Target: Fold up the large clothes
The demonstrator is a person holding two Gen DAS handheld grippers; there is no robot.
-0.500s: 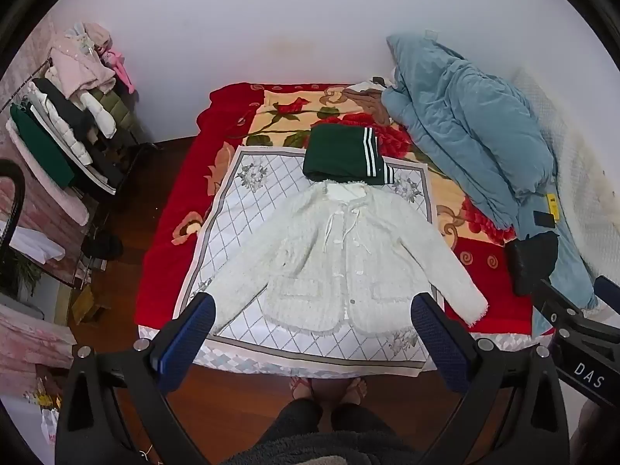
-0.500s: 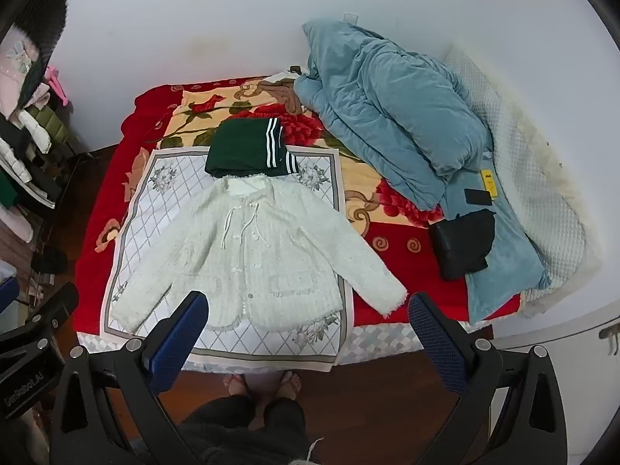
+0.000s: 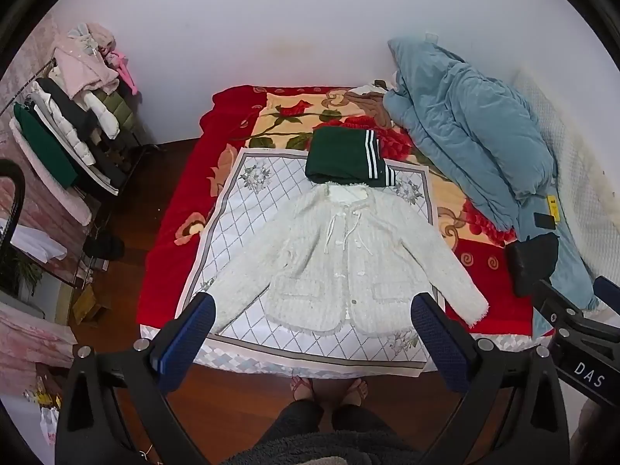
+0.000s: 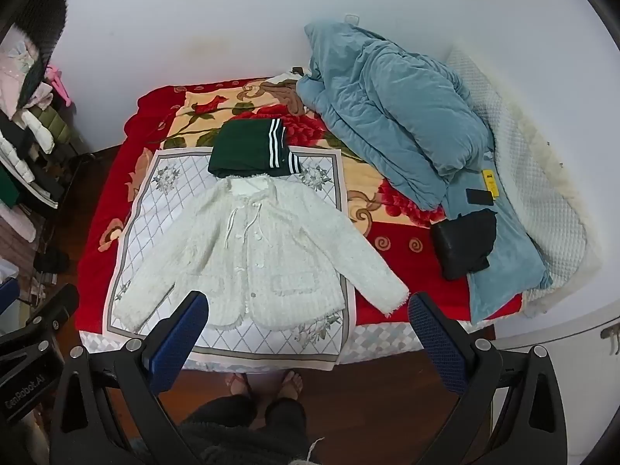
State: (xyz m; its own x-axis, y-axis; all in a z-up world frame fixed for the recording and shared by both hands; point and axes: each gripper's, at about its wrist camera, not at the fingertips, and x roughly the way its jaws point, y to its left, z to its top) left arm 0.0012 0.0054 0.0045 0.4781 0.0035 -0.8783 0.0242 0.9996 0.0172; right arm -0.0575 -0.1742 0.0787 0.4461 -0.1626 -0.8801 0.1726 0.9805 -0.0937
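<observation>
A white fuzzy cardigan lies flat and face up, sleeves spread, on a white diamond-pattern cloth on the bed. It also shows in the right wrist view. A folded dark green garment with white stripes lies just behind its collar, seen too in the right wrist view. My left gripper is open and empty, held high above the bed's near edge. My right gripper is open and empty, likewise high above the near edge.
A red floral blanket covers the bed. A blue quilt is heaped at the right, with a black bag beside it. A clothes rack stands at the left. The person's feet stand on the wooden floor.
</observation>
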